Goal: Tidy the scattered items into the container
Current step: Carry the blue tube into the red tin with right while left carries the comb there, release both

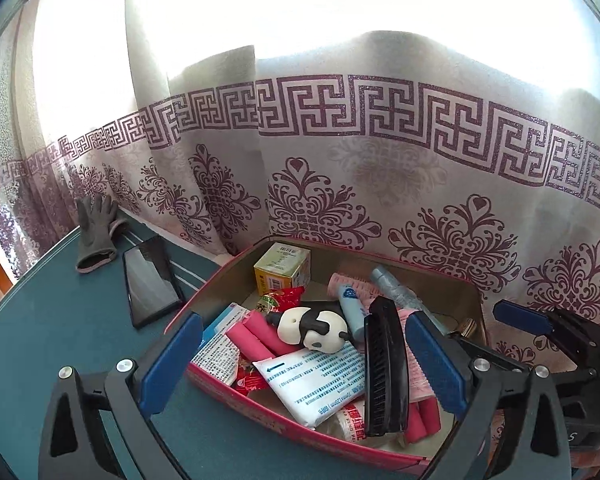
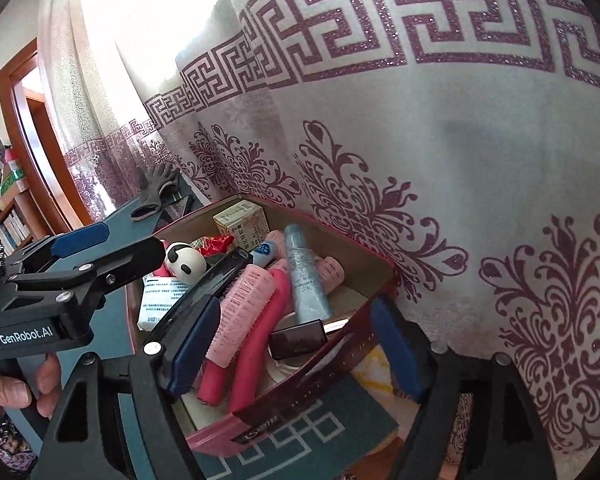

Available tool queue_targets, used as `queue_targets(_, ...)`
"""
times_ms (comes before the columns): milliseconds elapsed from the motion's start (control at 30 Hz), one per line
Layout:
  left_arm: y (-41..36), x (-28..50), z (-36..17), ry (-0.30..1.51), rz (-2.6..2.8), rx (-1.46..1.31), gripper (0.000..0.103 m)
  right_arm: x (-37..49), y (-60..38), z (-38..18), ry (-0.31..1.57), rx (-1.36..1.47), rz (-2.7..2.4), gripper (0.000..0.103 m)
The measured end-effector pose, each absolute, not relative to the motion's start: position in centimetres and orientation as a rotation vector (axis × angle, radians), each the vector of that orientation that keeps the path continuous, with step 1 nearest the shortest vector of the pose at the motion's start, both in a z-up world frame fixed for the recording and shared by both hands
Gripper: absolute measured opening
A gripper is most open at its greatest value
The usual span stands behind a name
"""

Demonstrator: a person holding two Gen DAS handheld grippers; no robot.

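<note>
A red cardboard box [image 1: 276,424] stands on the teal table, filled with several items: a panda toy [image 1: 312,324], pink hair rollers [image 2: 256,312], a blue tube [image 2: 304,276], a yellow carton [image 1: 282,268], a white sachet [image 1: 316,384] and a black comb [image 1: 384,368]. My left gripper [image 1: 304,360] hangs open over the box, and the comb lies loose between its blue pads, near the right one. My right gripper [image 2: 296,348] is open at the box's right end, straddling its wall, the rollers and a black lipstick case [image 2: 298,340]. No pad presses on anything.
A black phone [image 1: 152,284] and a grey glove [image 1: 96,232] lie on the table [image 1: 60,320] left of the box. A patterned curtain [image 1: 340,152] hangs close behind it. A teal book [image 2: 300,432] sits under the box's near corner. A hand [image 2: 16,392] holds the left gripper.
</note>
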State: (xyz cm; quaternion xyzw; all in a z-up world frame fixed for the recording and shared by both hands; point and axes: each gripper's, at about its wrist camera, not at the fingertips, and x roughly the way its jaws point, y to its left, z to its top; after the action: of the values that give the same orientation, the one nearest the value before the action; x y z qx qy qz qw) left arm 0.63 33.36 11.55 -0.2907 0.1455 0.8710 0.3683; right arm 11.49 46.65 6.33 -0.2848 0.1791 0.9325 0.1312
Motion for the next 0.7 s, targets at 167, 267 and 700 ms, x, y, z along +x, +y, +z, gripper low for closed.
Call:
queue_targets(167,31.9,0.3,11.4,0.347,2.269,-0.777,0.102,11.7,45.8,6.5,0.482,-0.839,2.7,0.085)
queue_targets(267,30.8,0.3,11.4,0.327,2.29,-0.782,0.102,11.7,45.2,6.7,0.449,-0.849,2.695,0.086)
queue_targets(700,26.8,0.8,11.8,0.254,2.335,-0.832,0.102,13.1,42.3,9.4,0.306,-0.783,2.652,0.1)
